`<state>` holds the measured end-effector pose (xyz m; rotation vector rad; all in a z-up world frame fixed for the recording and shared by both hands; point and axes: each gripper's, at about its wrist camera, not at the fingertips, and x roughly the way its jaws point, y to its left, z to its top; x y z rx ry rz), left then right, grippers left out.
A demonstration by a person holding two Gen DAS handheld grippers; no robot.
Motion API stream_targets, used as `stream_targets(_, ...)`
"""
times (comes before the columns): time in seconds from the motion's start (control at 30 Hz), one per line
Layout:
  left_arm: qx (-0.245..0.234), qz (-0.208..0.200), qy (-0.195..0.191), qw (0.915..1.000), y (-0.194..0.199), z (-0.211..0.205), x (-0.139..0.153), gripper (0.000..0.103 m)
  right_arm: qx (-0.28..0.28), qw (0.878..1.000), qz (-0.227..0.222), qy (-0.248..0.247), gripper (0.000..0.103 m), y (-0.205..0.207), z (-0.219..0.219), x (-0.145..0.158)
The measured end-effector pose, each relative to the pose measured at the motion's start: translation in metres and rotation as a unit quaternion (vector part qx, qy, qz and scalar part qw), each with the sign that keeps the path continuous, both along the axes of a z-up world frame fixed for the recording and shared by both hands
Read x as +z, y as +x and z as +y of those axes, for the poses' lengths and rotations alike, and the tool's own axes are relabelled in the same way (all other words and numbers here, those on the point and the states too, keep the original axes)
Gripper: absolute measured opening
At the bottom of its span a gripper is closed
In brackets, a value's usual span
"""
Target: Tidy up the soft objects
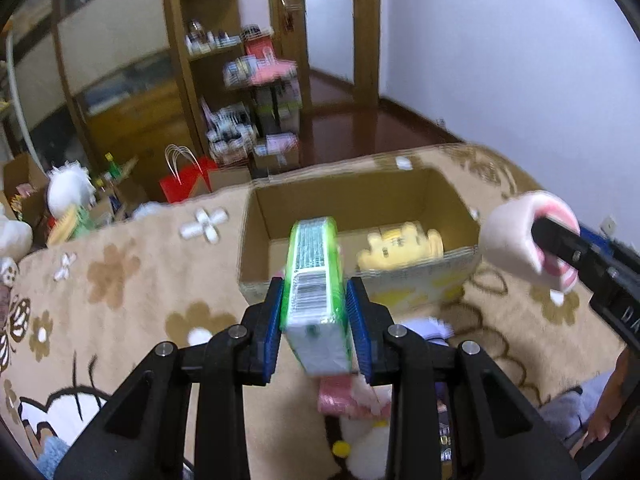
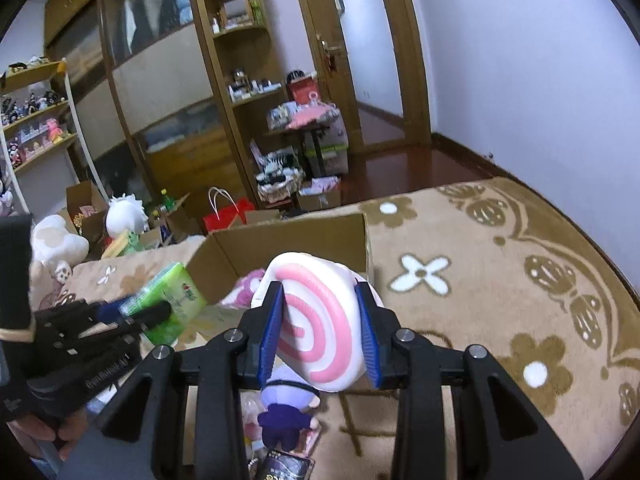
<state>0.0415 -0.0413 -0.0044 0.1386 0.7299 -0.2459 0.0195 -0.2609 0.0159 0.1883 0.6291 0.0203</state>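
My left gripper [image 1: 315,312] is clamped on a green plastic-wrapped pack of tissues [image 1: 316,280], its blue pads pressing both long sides, the pack standing on edge and sticking forward past the fingertips. Just below that gripper lie a pink wrapped packet [image 1: 334,398] and a white plush toy with a yellow spot [image 1: 362,446], both partly hidden by the black frame.

My right gripper [image 2: 320,326] grasps a round white cushion with a pink spiral [image 2: 320,320], squeezed between its blue pads and tilted slightly. Directly beneath it lies a small plush doll in purple clothes [image 2: 286,410], and nearer still a dark printed packet [image 2: 286,468] whose label I cannot read.

Both sit over a beige carpet-like cover with brown flowers and white crosses [image 2: 480,280]. Just ahead of both grippers stands an open brown cardboard box [image 1: 360,200]. From the left wrist view I see a yellow plush toy [image 1: 402,244] inside, against the near wall; from the right wrist view a pink fluffy thing [image 2: 246,286] shows inside, ahead and left of the cushion. The tissue pack is held at the box's near rim; the cushion is held at its near right corner.

Beyond the box, left of both grippers, are a red paper bag with white handles [image 2: 226,216] and a white stuffed animal [image 2: 126,214]. Farthest ahead stand wooden shelves [image 2: 240,80] and a wooden door [image 2: 356,60].
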Motion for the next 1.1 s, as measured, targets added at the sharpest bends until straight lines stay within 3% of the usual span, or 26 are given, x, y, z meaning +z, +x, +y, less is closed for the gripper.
stream_targets(0.17,0.019,-0.063,-0.003,0.9978,-0.002,0.009,0.024,0.029,-0.004,0.999,-0.036,-0.009,0.037,-0.001,0.002,0.012)
stream_targets(0.37,0.026,-0.069,-0.008,0.9973,0.012,0.018,0.032,0.025,0.003,0.998,-0.055,-0.010,0.037,0.006,0.005,0.021)
stream_targets(0.43,0.023,-0.052,-0.012,0.9983,0.016,0.021,0.029,0.025,0.002,0.999,-0.053,-0.008,0.037,0.008,0.005,0.020)
stream_targets(0.63,0.032,0.048,-0.028,0.9979,0.035,0.033,0.001,0.025,0.008,1.000,-0.026,0.003,0.037,0.016,0.003,0.007)
stream_targets(0.87,0.065,0.150,0.002,0.9865,0.053,0.042,-0.044,0.028,0.022,1.000,-0.017,0.001,0.037,0.019,0.009,0.000)
stream_targets(0.93,0.083,0.174,0.004,0.9813,0.058,0.048,-0.057,0.031,0.025,1.000,-0.016,0.003,0.037,0.019,0.010,-0.001)
stream_targets(1.03,0.101,0.204,0.005,0.9738,0.067,0.055,-0.075,0.048,0.029,0.999,-0.015,0.004,0.037,0.020,0.011,-0.002)
stream_targets(1.1,0.114,0.214,0.012,0.9701,0.072,0.058,-0.083,0.051,0.032,0.999,-0.013,0.006,0.037,0.021,0.011,-0.003)
